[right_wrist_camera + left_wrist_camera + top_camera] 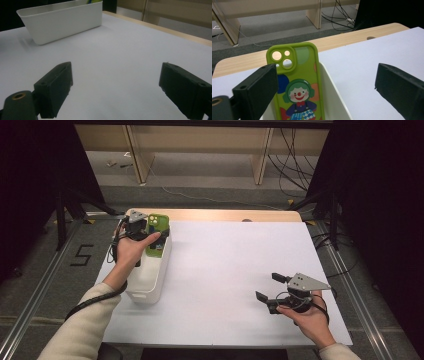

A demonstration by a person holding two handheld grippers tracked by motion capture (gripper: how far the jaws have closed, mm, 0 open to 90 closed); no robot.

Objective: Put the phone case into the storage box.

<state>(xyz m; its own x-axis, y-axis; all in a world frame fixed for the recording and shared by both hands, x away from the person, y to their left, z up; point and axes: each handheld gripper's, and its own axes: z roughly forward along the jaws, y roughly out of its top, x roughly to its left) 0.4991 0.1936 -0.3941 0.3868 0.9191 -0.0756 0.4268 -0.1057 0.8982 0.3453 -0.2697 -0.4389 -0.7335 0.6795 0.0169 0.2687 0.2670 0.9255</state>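
The green phone case (297,85), printed with a clown figure, stood upright inside the white bin (150,275) at its far end, leaning against the bin's right wall. The bin sat on the left side of the white counter (235,265). The left claw (145,232) hovered over the bin's far end, close beside the case; its jaws were spread, with the case nearer the left jaw and the pads not pressing on it. The right claw (267,287) lay low over the near right part of the counter, well apart from the bin, its jaws spread wide with nothing between them.
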